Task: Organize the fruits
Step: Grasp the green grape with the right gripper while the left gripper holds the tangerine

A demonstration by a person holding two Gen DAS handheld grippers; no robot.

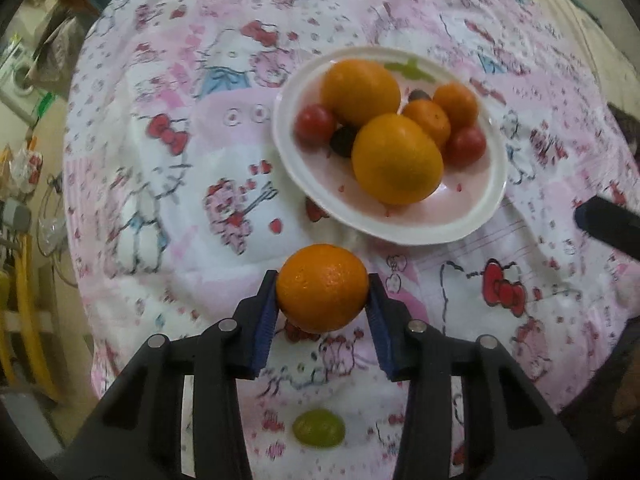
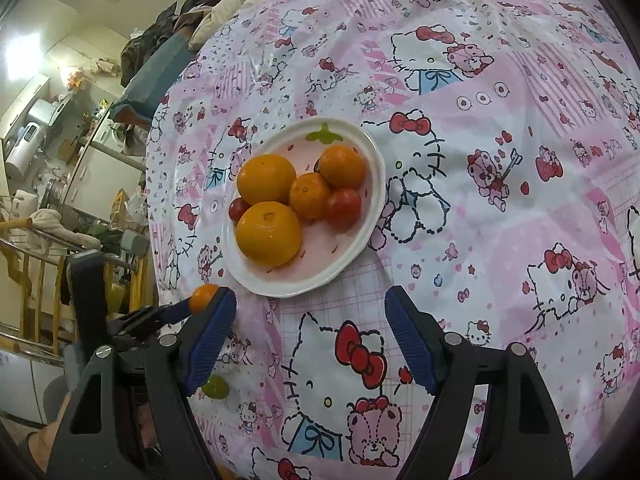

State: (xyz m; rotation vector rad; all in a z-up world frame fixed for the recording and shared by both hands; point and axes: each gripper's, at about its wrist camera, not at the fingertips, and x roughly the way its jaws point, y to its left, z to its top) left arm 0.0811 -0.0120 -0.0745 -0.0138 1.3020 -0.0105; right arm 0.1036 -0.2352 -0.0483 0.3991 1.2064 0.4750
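Small orange (image 1: 322, 288), round, glossy, with pitted peel, clamped between the blue ribbed pads (image 1: 267, 320) of the left gripper (image 1: 322, 294), both pads pressing its sides, just off the plate's rim at 6 o'clock; cloth contact beneath not discernible. Same fruit (image 2: 203, 297) seen from the right wrist at 7 o'clock of the plate, partly hidden by a blue pad. White shallow plate (image 1: 472, 222) with scalloped rim and pink, speckled centre, bearing two large oranges (image 1: 396, 160), two smaller ones (image 1: 456, 104), two red tomatoes (image 1: 315, 122) and dark round fruits (image 1: 343, 141), packed touching. Green grape-like fruit (image 1: 318, 427), blurred, alone on the cloth at 6 o'clock of the held orange. Right gripper (image 2: 310, 300) jaws spread wide, empty, over bare cloth at 6 o'clock of the plate. Soft, creased pink-and-white cartoon-cat bedcover (image 1: 160, 184) beneath everything. Cluttered furniture (image 2: 60, 184) beyond the edge at 9 o'clock.
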